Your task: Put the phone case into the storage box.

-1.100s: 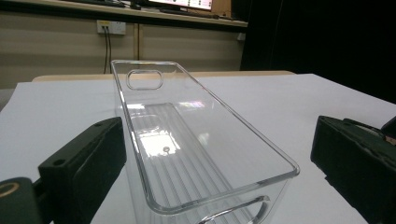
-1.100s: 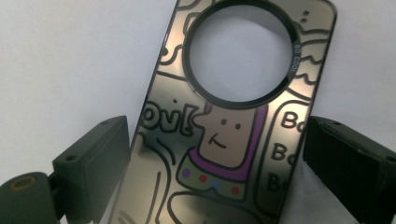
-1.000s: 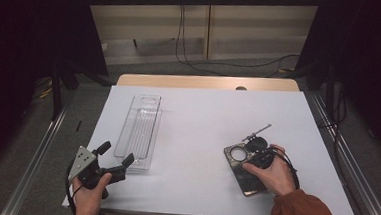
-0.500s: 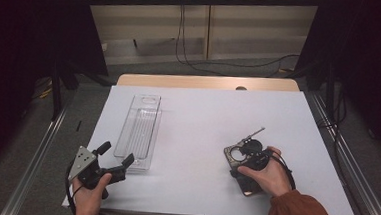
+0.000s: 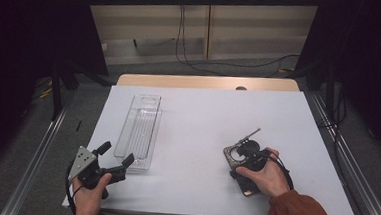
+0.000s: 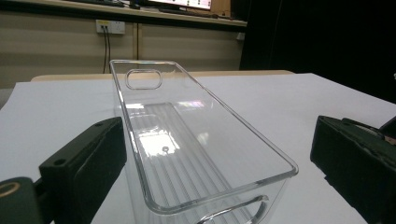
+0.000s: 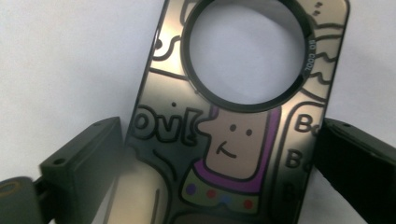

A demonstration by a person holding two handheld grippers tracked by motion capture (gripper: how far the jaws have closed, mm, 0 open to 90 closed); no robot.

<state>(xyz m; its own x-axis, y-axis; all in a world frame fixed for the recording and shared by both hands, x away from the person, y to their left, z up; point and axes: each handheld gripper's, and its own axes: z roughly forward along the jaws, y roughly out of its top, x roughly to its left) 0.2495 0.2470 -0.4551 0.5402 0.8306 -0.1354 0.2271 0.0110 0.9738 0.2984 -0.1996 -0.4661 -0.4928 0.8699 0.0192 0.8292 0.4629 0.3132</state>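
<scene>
On the white table top, toward its right near part, a flat dark phone case with a big round hole and cartoon drawings is lying, and the right gripper is hovering directly over it, held by the person's right hand. Seen from the right gripper view, the phone case is lying between the two black jaws; the jaws are standing wide apart, one at each long edge of the case, and they are not yet pressing it. Whether they are touching the edges, I cannot tell. The round hole is showing the white surface through it, and a cartoon face with a purple outline is sitting below it.

At the left near corner, the left gripper is resting in the person's left hand, with its grey three-cornered plate on top. Its jaws are also spread wide and are holding nothing. A long clear plastic tray is standing just in front of it, lengthwise away from the person. From the left gripper view, the near end of this tray is lying between the open jaws without contact, and the tray is empty, with a ribbed floor.
</scene>
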